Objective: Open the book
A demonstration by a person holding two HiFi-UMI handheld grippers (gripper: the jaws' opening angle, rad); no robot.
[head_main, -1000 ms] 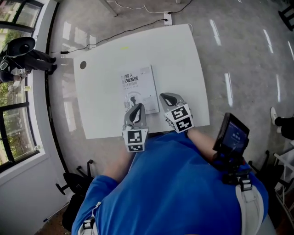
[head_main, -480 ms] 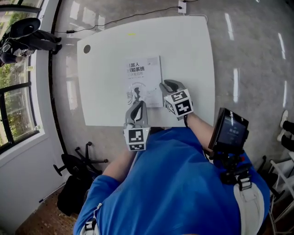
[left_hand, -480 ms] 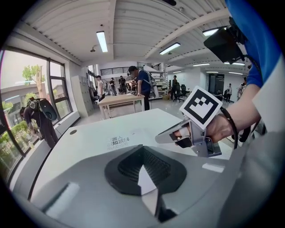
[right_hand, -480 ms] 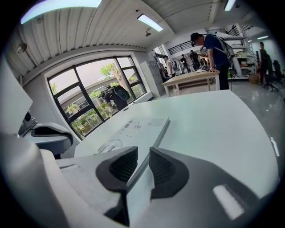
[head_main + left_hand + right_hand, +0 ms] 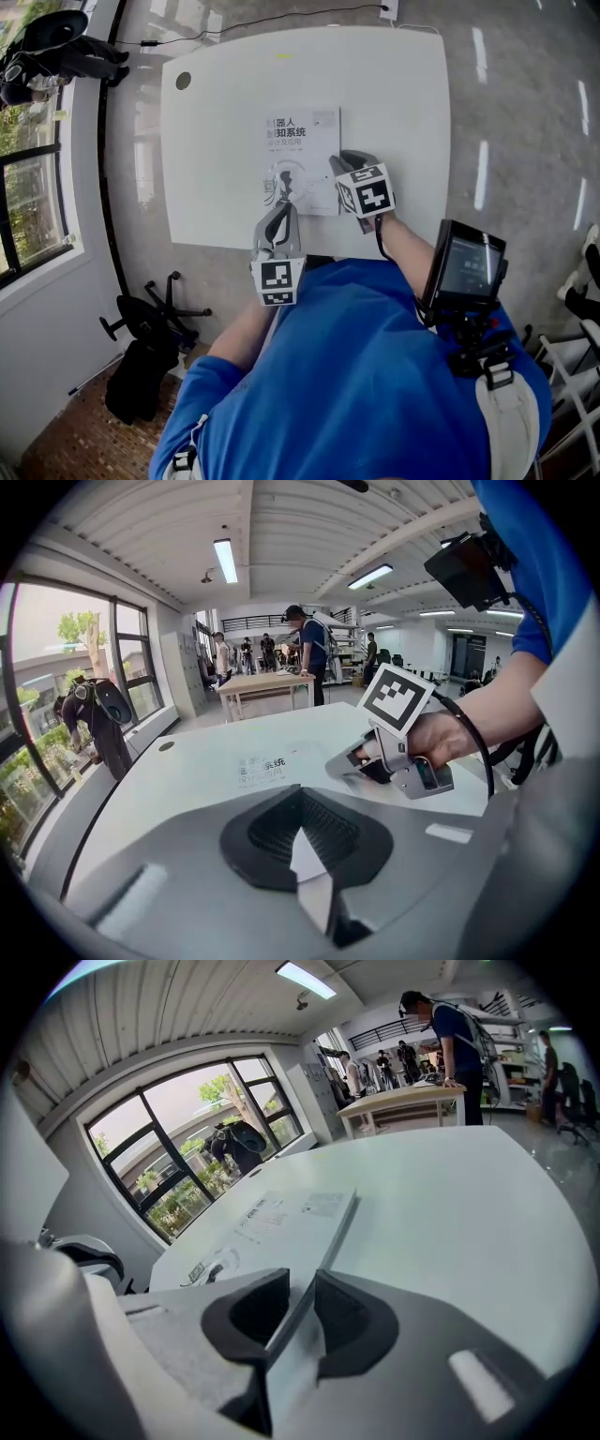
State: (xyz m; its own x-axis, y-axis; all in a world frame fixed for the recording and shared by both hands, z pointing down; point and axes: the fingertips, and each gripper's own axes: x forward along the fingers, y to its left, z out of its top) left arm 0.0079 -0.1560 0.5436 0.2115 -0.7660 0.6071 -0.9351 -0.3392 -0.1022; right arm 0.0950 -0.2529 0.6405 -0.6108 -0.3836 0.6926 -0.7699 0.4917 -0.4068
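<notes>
While the book [image 5: 302, 157] is lying shut: no part of the opening is showing as done; the printed cover is facing up, flat on the white tabletop [image 5: 403, 103], at the middle of the head view.
Book's place: it is sitting toward the person's side of the tabletop, its long right edge running up the middle of the right gripper view.
Right gripper [image 5: 344, 161]: it is sitting at the book's right edge, about halfway along it. Its fingers [image 5: 246, 1312] are standing a little apart, and the cover's edge line is running into the gap between them, one finger over the cover and the other over bare tabletop. They are not clamping anything that I can make out.
Left gripper [image 5: 279, 208]: it is hovering over the book's lower left part, close to the lower edge. Its fingers are pressing together with nothing between them. Whether they are touching the cover, I cannot tell.
Done so far: seemingly only the approach, with both grippers at the book.
Left to do: by my judgement, catching the cover at its right edge, lifting it, and swinging it over to the left, perhaps with the left gripper steadying the book.
</notes>
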